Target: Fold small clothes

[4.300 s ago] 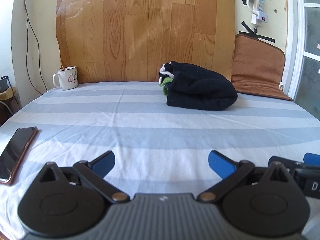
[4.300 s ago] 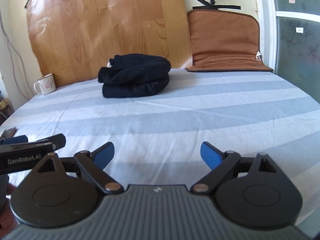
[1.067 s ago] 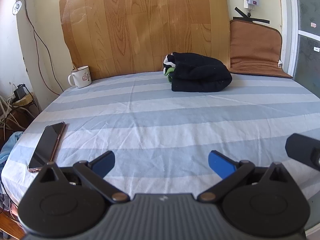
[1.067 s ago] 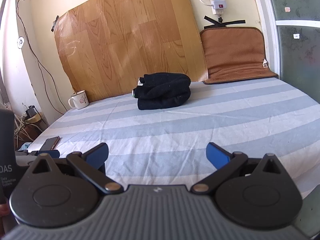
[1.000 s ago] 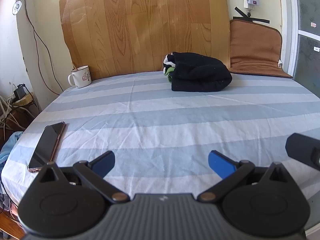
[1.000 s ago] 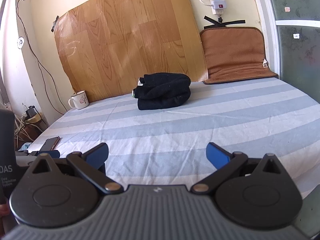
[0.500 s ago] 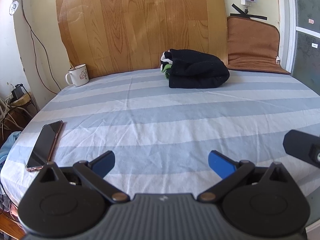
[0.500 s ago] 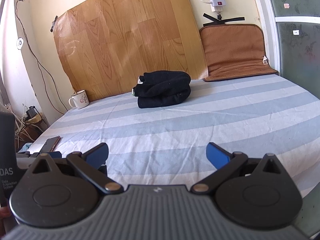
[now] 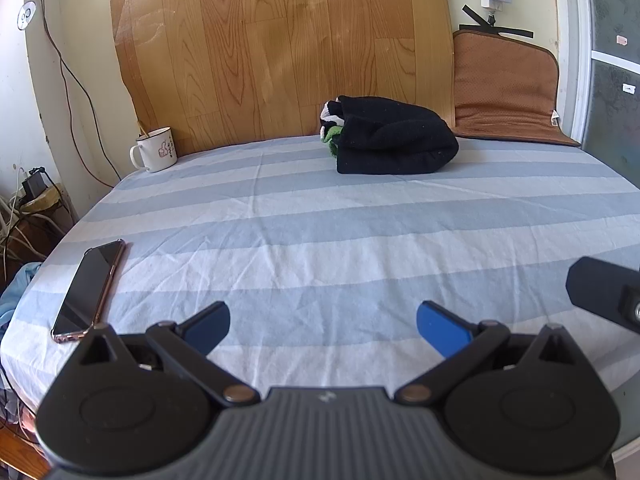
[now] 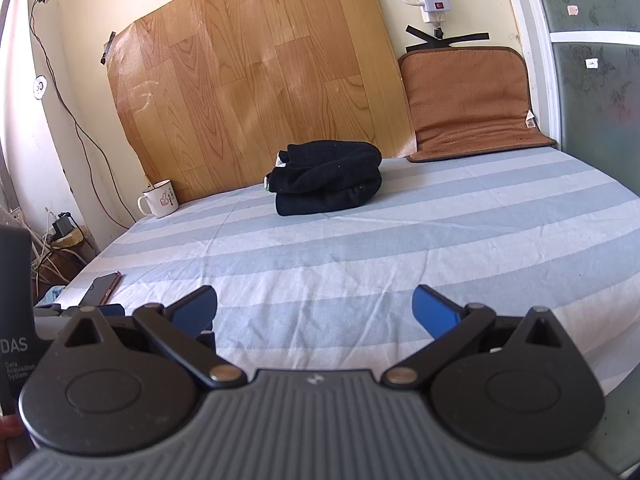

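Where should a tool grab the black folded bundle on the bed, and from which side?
Probably best taken at the rounded right end of the black bundle, coming in low from the right, jaws above and below the fold. That end is a closed, thick roll; the left end shows loose white and green layers that could slip out. Both the left tool and right tool are open, empty and well short of it.

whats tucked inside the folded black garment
White and green fabric pokes out at the left end of the black garment; how far it runs inside, or what it is, is covered.
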The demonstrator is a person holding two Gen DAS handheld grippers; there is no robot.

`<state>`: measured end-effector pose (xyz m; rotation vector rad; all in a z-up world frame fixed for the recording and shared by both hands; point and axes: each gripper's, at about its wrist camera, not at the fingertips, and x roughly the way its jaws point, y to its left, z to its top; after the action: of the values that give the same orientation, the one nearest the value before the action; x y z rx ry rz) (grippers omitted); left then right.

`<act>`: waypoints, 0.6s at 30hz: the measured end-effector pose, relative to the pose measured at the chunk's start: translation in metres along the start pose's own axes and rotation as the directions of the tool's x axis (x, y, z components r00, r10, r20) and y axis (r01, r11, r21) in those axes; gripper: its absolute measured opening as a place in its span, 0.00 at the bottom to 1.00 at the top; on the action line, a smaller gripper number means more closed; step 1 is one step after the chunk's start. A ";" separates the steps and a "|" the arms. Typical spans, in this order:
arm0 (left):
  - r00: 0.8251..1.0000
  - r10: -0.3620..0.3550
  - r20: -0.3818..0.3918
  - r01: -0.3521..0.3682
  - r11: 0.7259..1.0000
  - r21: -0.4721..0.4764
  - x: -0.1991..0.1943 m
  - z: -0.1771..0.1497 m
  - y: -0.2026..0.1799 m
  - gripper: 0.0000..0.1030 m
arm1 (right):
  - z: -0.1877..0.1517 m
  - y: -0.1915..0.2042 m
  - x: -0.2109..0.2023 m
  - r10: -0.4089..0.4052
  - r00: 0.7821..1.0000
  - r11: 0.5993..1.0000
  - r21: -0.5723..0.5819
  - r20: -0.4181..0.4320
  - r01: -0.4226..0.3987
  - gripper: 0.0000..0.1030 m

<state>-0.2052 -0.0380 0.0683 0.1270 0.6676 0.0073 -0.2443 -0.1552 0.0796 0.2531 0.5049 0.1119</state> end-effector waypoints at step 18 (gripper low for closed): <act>1.000 0.010 0.000 -0.010 1.000 -0.004 0.002 -0.002 0.004 1.00 | -0.002 0.001 0.001 0.001 1.000 1.000 0.003 -0.001 -0.001 1.00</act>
<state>-0.2045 -0.0337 0.0655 0.1262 0.6670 0.0180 -0.2445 -0.1535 0.0782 0.2558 0.5064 0.1122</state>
